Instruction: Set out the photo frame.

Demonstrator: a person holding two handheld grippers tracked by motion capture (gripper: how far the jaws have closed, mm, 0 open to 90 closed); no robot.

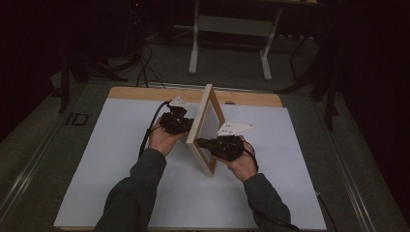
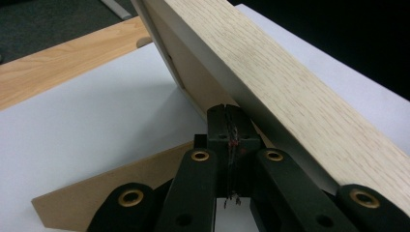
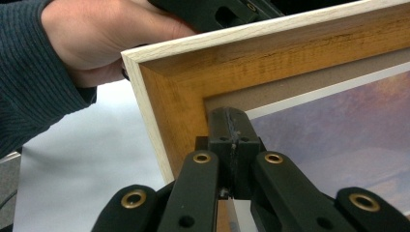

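Wide white table top [image 1: 121,159] with a wooden strip [image 1: 140,93] along its far edge, dark floor around it. Near the middle of that white sheet, a pale wooden picture frame [image 1: 205,128] standing on its lower edge, tilted, face toward the right side of the high view. Seen again in the left gripper view as a broad light-oak edge [image 2: 290,92] running from upper left to lower right, with a brown back stand [image 2: 121,186] sloping down to the table. Seen in the right gripper view from the front: frame corner [image 3: 159,96], grey mat and a purplish print [image 3: 348,130] behind it.

2 forearms in dark sleeves coming in from the bottom of the high view. Left gripper [image 1: 178,122] pressed against the back of the frame, jaws clenched together with nothing between them, tips [image 2: 231,123] touching the rear just under the oak edge. Right gripper [image 1: 212,144] at the front face, jaws likewise closed tight on nothing, tips [image 3: 231,126] resting against the mat near the inner corner. Left hand [image 3: 96,38] visible beyond the frame's top edge.
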